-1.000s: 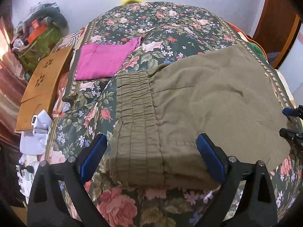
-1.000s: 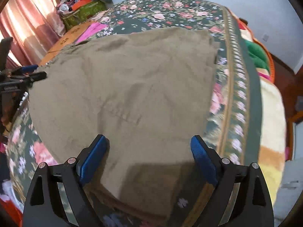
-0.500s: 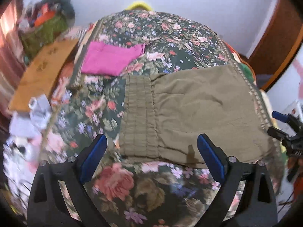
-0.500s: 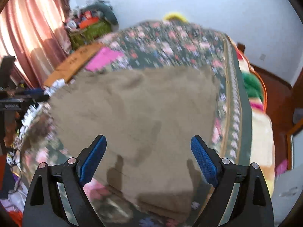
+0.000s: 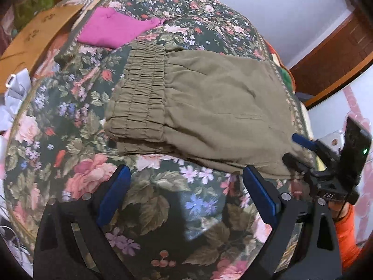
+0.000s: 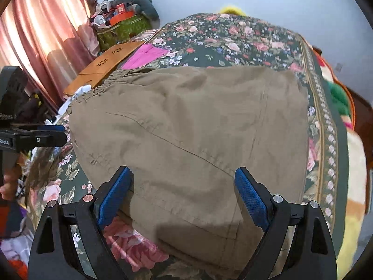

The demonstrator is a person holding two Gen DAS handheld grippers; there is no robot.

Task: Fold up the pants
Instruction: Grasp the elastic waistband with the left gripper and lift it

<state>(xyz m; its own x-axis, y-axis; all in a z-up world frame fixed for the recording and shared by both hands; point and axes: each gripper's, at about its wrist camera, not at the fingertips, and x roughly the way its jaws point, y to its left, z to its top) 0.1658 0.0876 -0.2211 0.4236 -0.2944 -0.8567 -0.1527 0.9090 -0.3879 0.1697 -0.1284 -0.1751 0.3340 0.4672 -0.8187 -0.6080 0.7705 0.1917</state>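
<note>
Olive-green pants [image 5: 209,107] lie folded in a flat stack on the floral bedspread [image 5: 163,210], their elastic waistband [image 5: 137,98] on the left. My left gripper [image 5: 186,175] is open and empty, just short of the stack's near edge. My right gripper [image 6: 184,177] is open and empty, held low over the near end of the pants [image 6: 186,128]. The right gripper also shows at the stack's right corner in the left wrist view [image 5: 300,149]. The left gripper shows at the left edge of the right wrist view [image 6: 46,135].
A folded magenta garment [image 5: 114,30] lies on the bed beyond the waistband. A wooden board [image 6: 109,63] and a pile of clutter [image 6: 126,21] stand off the bed's left side by pink curtains [image 6: 42,35]. A striped blanket [image 6: 354,163] lies along the right edge.
Both grippers have pulled back from the pants toward the near edge of the bed. The left one was over the waistband end and now hangs over bare bedspread. The pants stay folded.
</note>
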